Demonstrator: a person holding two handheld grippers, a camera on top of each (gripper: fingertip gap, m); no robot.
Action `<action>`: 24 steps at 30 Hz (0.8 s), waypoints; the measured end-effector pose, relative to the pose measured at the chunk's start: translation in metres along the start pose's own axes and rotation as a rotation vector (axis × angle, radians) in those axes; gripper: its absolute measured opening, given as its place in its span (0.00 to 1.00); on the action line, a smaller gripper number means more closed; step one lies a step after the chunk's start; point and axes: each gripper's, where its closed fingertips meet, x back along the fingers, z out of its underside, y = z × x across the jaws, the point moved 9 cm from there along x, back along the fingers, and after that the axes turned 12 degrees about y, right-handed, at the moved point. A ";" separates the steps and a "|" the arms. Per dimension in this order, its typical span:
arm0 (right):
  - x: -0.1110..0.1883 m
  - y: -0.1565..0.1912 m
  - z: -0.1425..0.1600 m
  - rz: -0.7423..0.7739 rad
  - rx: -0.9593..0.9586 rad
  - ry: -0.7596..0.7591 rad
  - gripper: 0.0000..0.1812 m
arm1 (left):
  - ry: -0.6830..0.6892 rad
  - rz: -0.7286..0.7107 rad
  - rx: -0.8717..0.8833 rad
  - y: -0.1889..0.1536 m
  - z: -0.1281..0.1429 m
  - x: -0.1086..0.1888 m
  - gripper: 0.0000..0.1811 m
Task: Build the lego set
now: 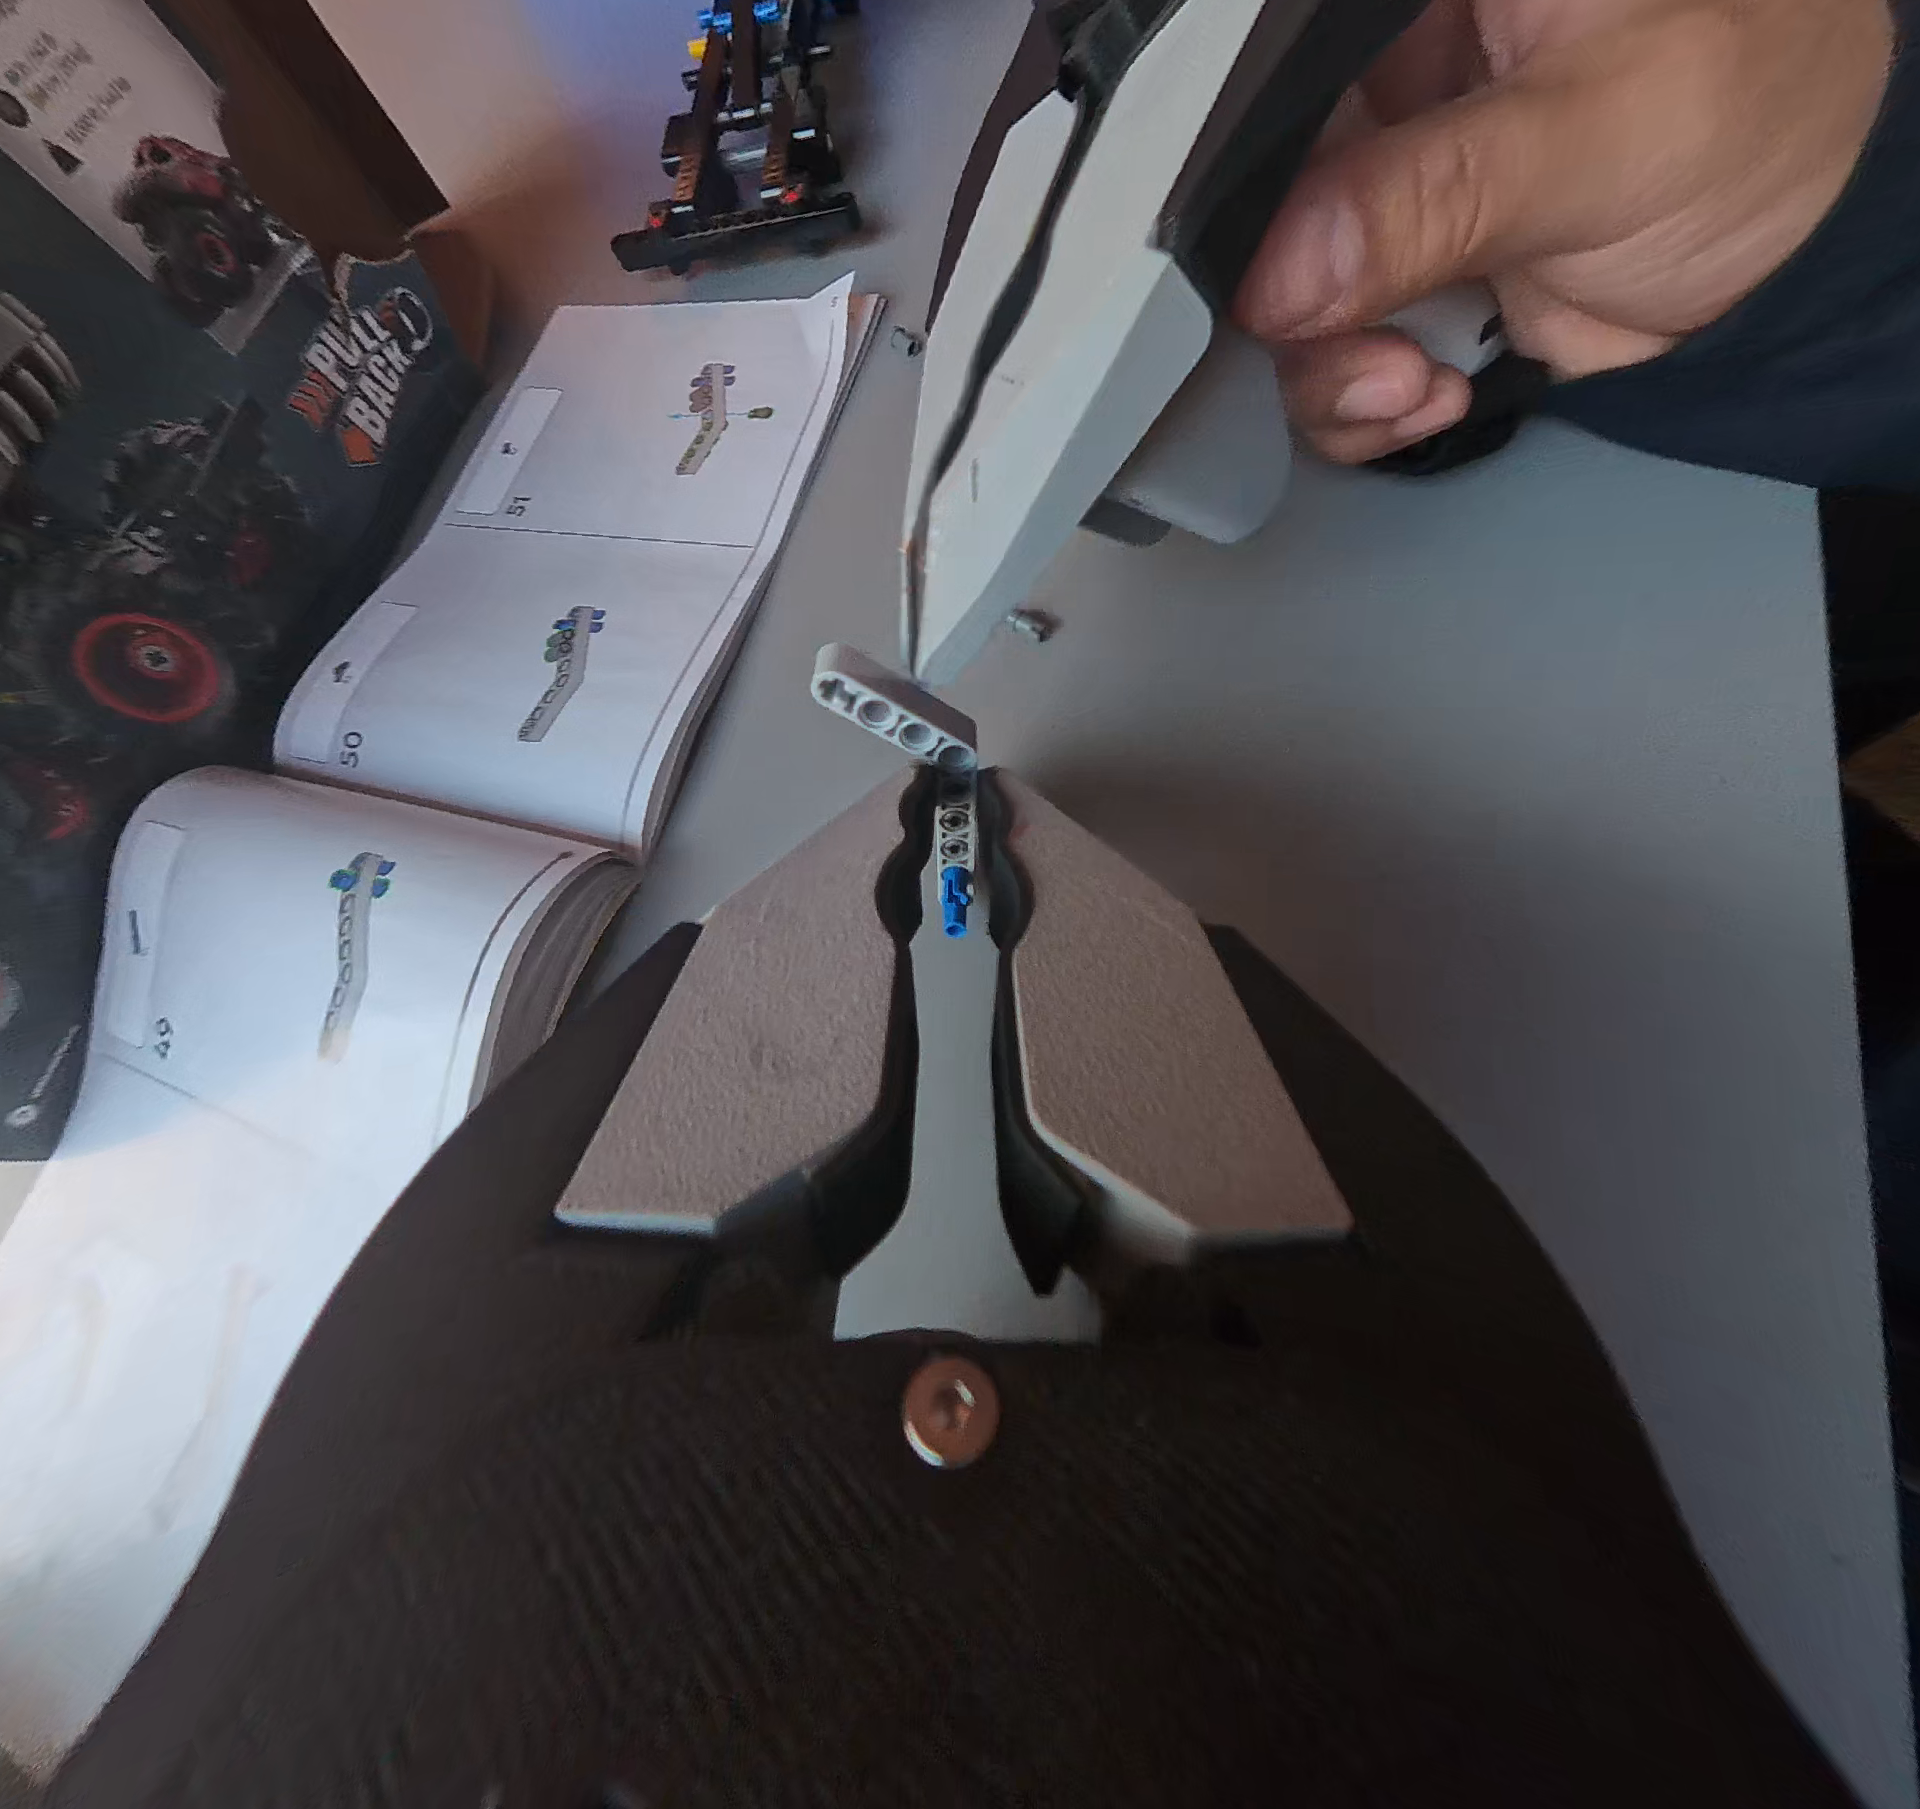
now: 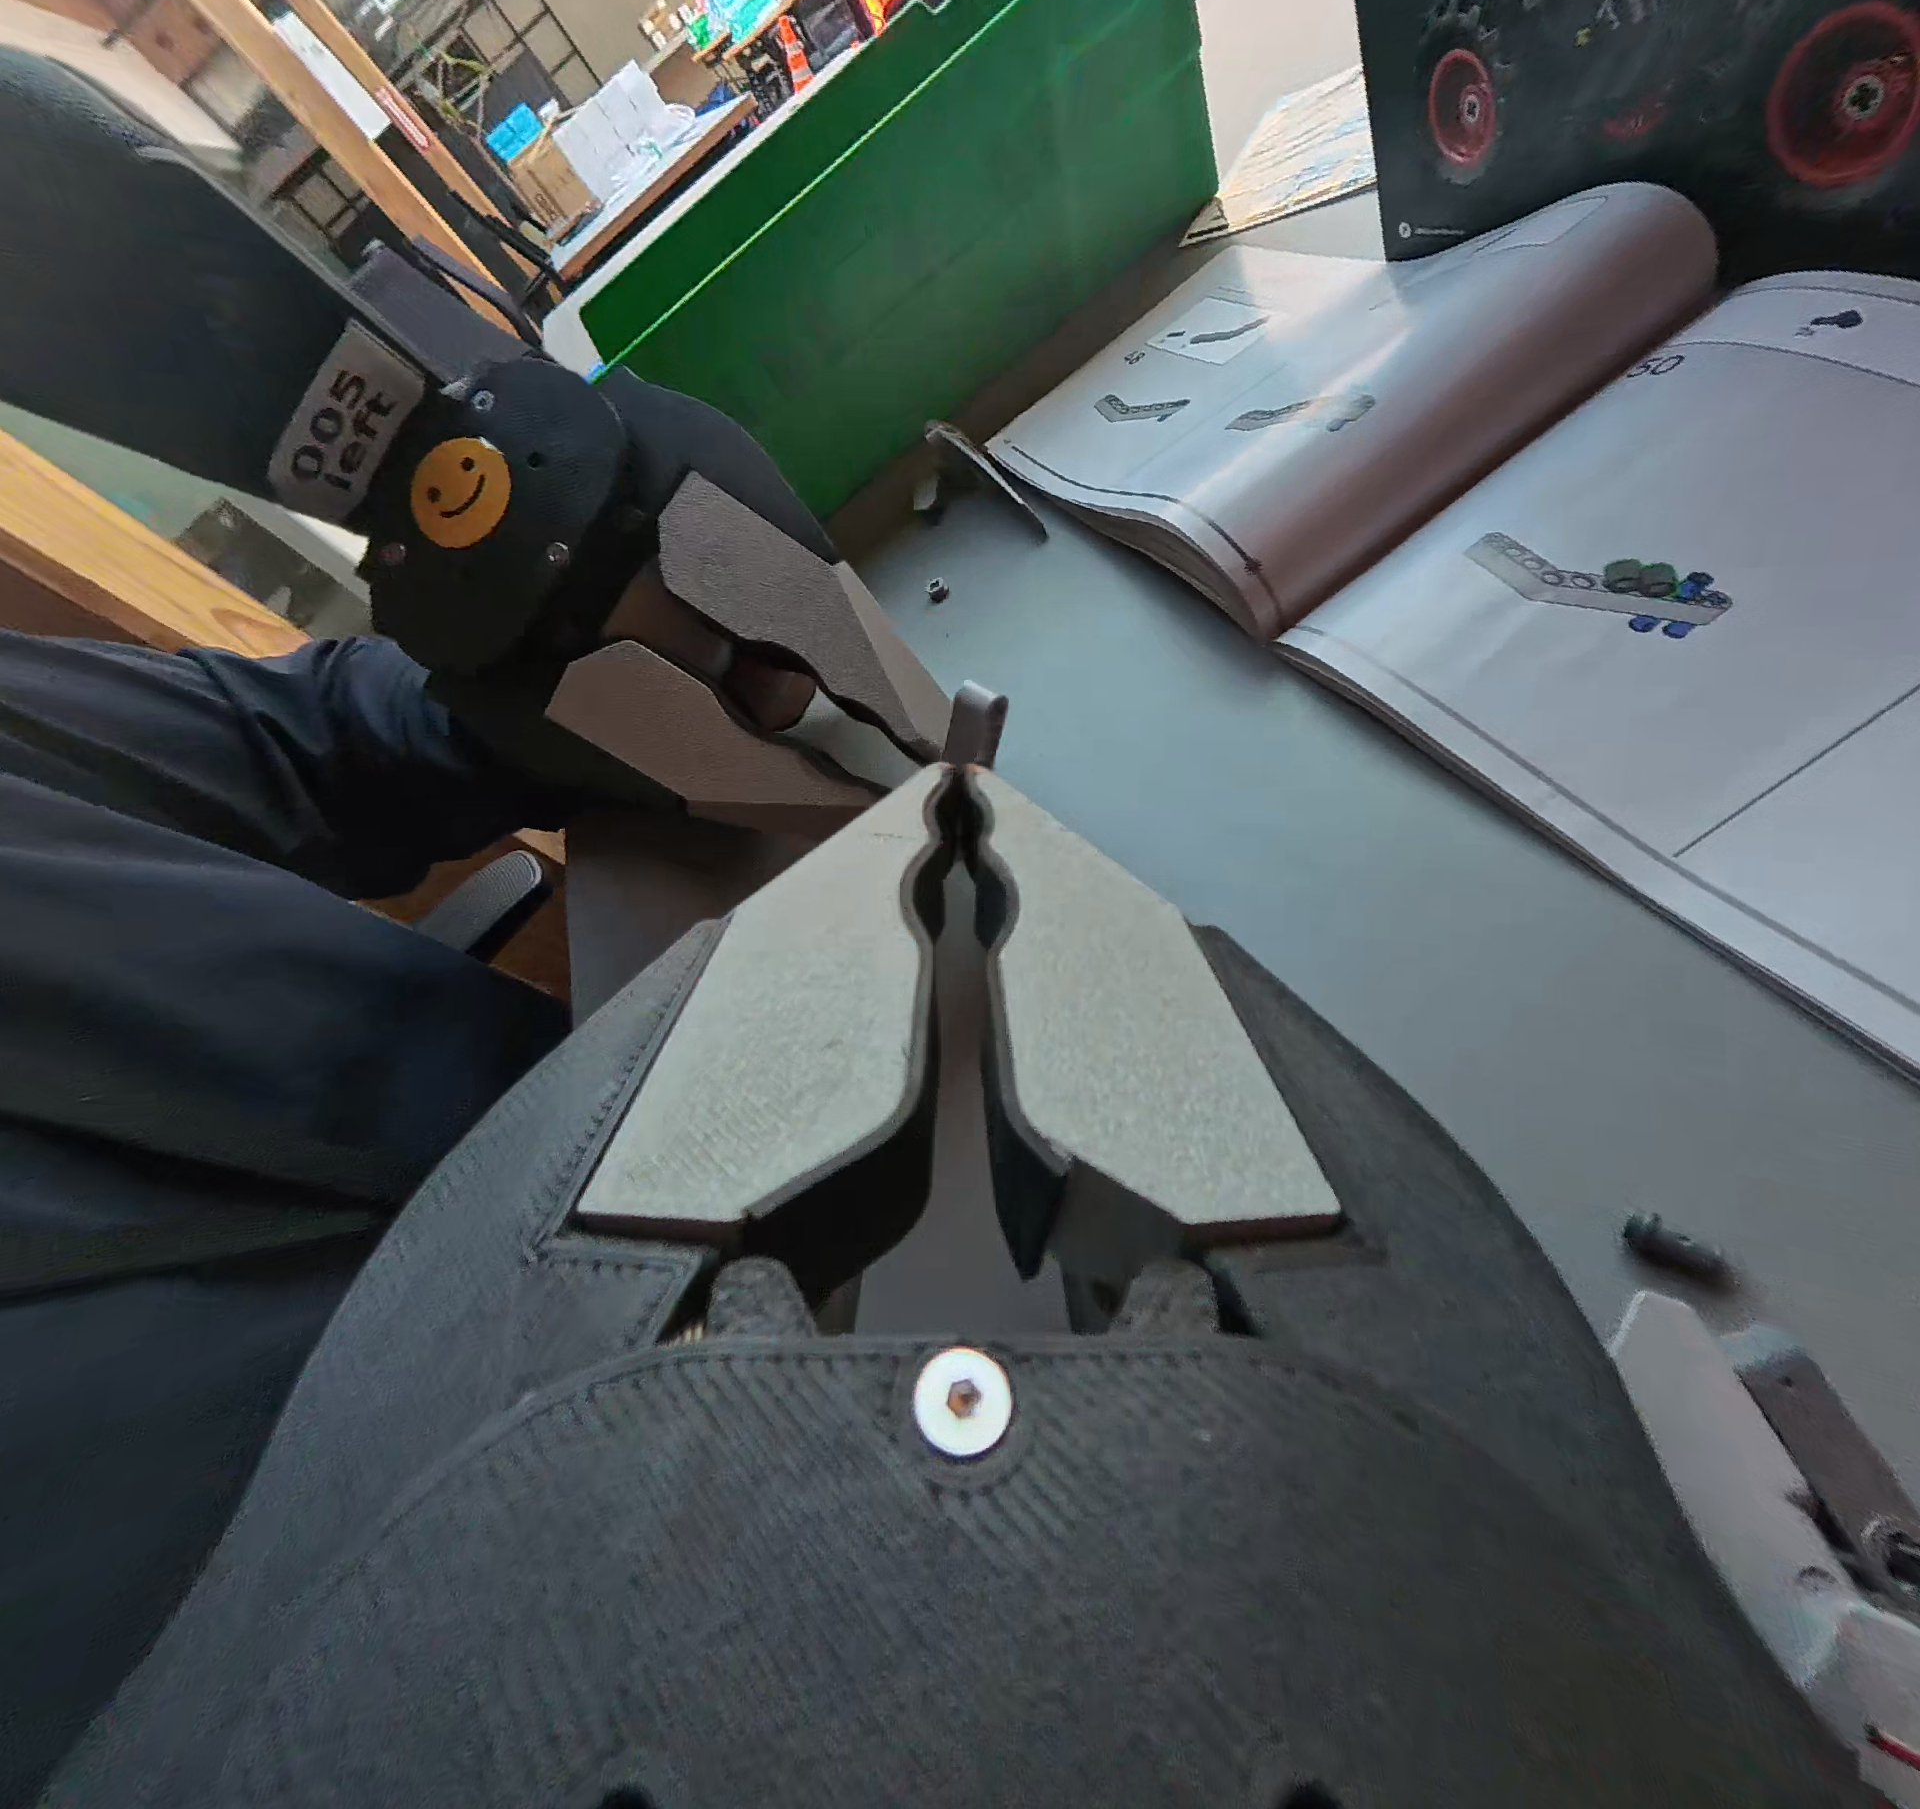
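A grey angled Lego beam (image 1: 894,715) is clamped between my left gripper's (image 1: 951,777) fingers. Its lower arm runs back between the fingers, with a blue pin (image 1: 954,905) in it. The upper arm sticks out to the left past the tips. My right gripper (image 1: 916,656) comes down from the upper right, held by a hand (image 1: 1558,180). It is shut, with its tips against the beam's upper arm, and nothing shows between them. In the right wrist view the beam (image 2: 977,718) stands just past the right gripper's (image 2: 961,772) tips, and the left gripper (image 2: 920,746) reaches in from the left.
An open instruction booklet (image 1: 623,512) (image 2: 1558,616) lies left of the beam, with the set's box (image 1: 156,512) (image 2: 1662,45) behind it. A partly built black chassis (image 1: 743,149) stands at the back. Small loose pins (image 1: 1029,625) (image 2: 1673,1245) lie on the grey table. A green bin (image 2: 935,232) stands beyond.
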 end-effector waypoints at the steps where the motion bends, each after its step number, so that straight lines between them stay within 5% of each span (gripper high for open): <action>1: -0.001 -0.001 0.000 0.017 -0.004 0.003 0.00 | -0.001 -0.009 -0.006 0.000 0.000 0.001 0.02; 3: -0.001 -0.001 -0.001 0.030 0.001 -0.008 0.00 | 0.010 -0.036 -0.015 0.001 0.000 0.002 0.02; 6: -0.002 0.003 -0.003 -0.012 0.023 -0.036 0.14 | 0.026 -0.070 -0.030 0.002 0.002 0.003 0.02; 10: -0.010 0.001 -0.005 -0.012 0.001 0.011 0.04 | 0.024 -0.097 -0.062 -0.002 0.000 0.005 0.02; 24: 0.003 0.000 -0.003 -0.132 -0.048 -0.093 0.03 | -0.006 -0.084 -0.095 -0.005 0.000 0.008 0.03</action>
